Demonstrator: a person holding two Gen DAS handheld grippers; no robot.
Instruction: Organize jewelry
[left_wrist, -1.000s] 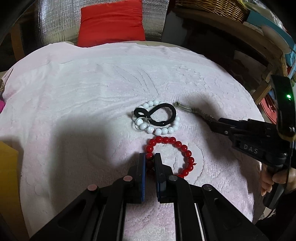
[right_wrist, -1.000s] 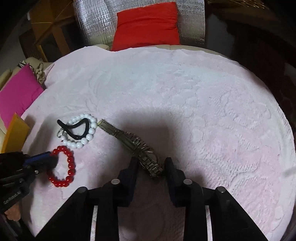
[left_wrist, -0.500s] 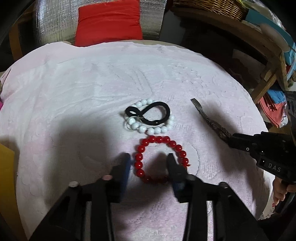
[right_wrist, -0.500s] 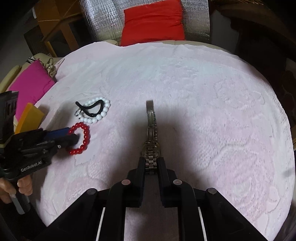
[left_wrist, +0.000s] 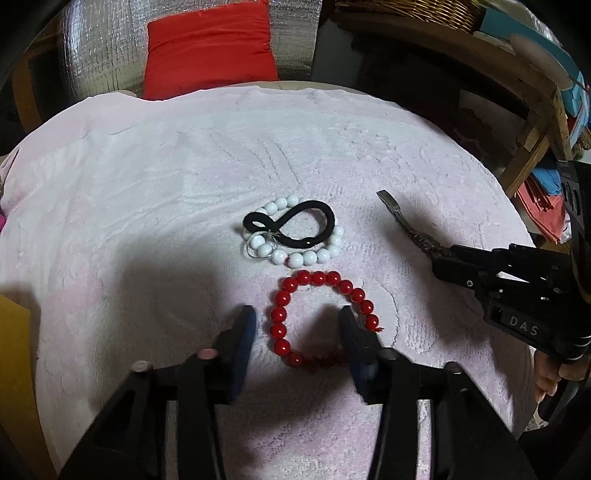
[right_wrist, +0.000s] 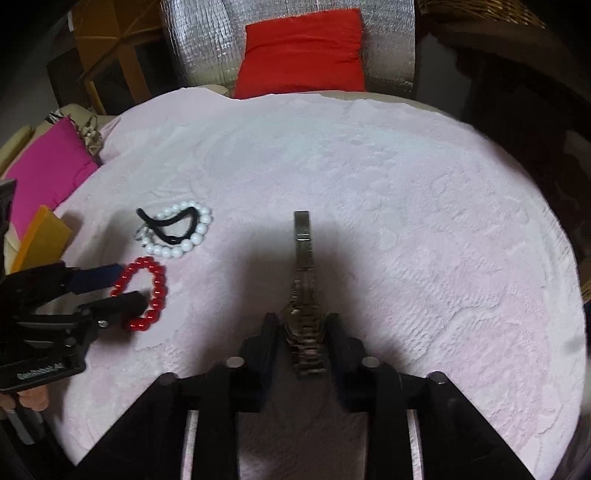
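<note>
A red bead bracelet lies on the pink towel. My left gripper straddles its near left part; the jaws are closing, and the pads stand apart from the beads. Just beyond lie a white bead bracelet, a black hair tie across it and a small ring. A metal watch stretches straight away from my right gripper. Its near end lies flat between the jaws, which are opening. The right gripper shows at the right of the left wrist view.
A red cushion leans on a silver-foil backrest behind the towel. A pink cushion and a yellow board sit off the towel's left edge. A wooden shelf with a basket stands at the right.
My left jaws, first shut on the red bracelet, let go and now stand apart around it. My right gripper pinched the watch, swung it straight ahead, and its jaws have since parted.
</note>
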